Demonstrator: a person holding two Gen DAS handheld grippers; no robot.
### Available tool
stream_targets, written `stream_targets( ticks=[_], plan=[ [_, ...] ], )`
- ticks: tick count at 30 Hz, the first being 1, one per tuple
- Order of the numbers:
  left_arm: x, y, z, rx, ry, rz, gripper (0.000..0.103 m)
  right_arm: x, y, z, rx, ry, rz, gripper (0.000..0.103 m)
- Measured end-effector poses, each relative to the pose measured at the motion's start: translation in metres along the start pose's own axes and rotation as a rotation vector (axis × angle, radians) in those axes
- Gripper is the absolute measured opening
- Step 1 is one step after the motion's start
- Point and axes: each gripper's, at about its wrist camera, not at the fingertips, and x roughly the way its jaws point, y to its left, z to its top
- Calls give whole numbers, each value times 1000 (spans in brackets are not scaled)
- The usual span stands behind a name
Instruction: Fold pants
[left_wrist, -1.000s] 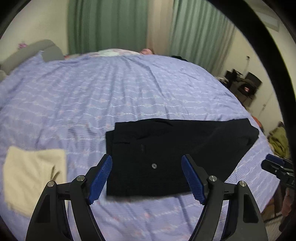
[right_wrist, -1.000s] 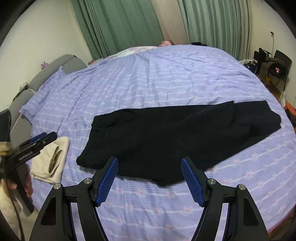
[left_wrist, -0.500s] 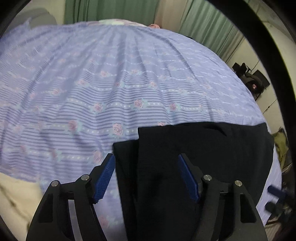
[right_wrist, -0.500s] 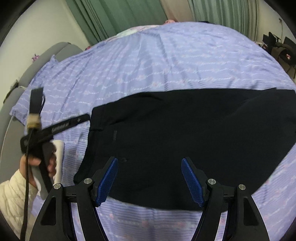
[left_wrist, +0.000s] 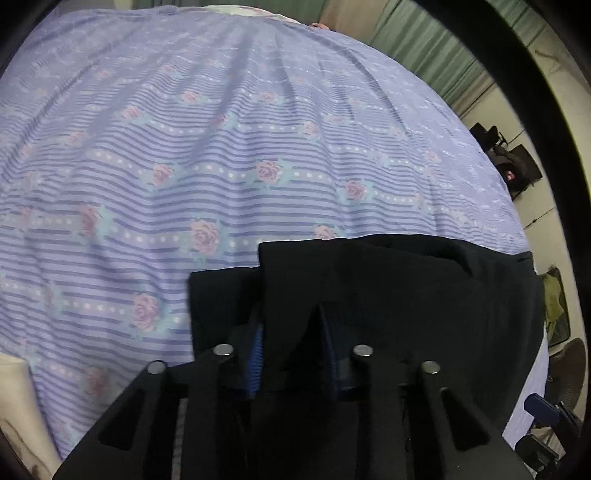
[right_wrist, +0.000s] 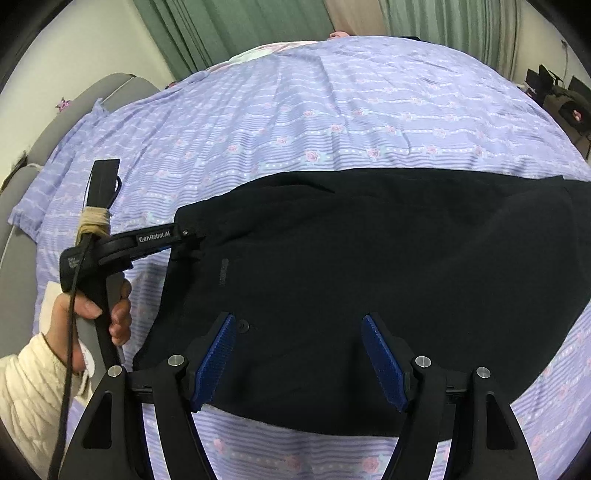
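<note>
The bed (right_wrist: 332, 122) carries everything; its sheet (left_wrist: 184, 155) is lilac with darker stripes, dotted bands and pink roses, and it creases toward the far edge; black pants (right_wrist: 369, 266) lie directly on it, spread flat under and beyond the right fingers (right_wrist: 218, 354), reaching past them on both sides; a strip of bare sheet shows between those fingers and the near edge; a pale cream cloth (left_wrist: 14, 398) lies on the sheet, off to the left of the left fingers (left_wrist: 255, 354).
</note>
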Motion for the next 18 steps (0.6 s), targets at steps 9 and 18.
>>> stream_targets(
  ticks=[9,18],
  plan=[
    [-57,26,-6,-23,-114,26,7,-19,29,7,-69,-71,53,69],
    [-37,18,-8,1,-104,279,34,-17,16,-5,-71,-25,-12,69]
  ],
)
